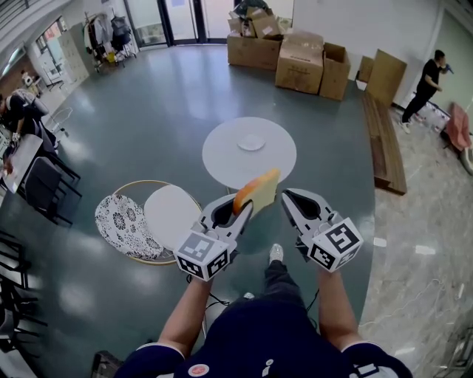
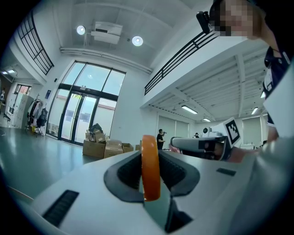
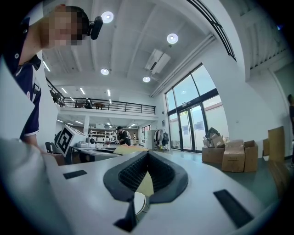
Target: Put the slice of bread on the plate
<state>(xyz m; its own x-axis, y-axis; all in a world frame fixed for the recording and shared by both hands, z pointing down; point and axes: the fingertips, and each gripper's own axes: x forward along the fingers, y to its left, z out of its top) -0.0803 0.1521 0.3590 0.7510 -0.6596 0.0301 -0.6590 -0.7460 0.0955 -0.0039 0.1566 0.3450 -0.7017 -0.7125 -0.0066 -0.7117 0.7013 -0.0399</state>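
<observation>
The slice of bread (image 1: 259, 190) was up in the air, not on the plate (image 1: 251, 142). It stood on its edge between the jaws of the left hand-held gripper (image 1: 242, 208). The jaws pressed on it from both sides and held it tight. In the left gripper view only its thin orange crust showed, straight up and down. Most of the slice stuck out past the jaw tips.

The right hand-held gripper (image 1: 288, 198) was just beside the bread, to its right, but did not touch it. Its jaws were closed together at the tips and held nothing. Both pointed level, away from the person.

In the head view, the bread hung over the near edge of a round white desk (image 1: 222, 159). The small white plate lay near the middle of that desk, with nothing on it, a little way past the bread.

To the left of the desk stood a round white seat (image 1: 171, 214), and a cushion (image 1: 122, 224) with a black and white pattern lay beside it. The floor (image 1: 162, 111) was smooth, grey-green and shiny. Brown cardboard boxes (image 1: 299, 60) were piled by the far wall. A long wooden bench (image 1: 384, 151) ran along the right side, and a person in black (image 1: 427, 81) stood near it. Tall glass doors (image 1: 181, 18) were at the back of the big room.
</observation>
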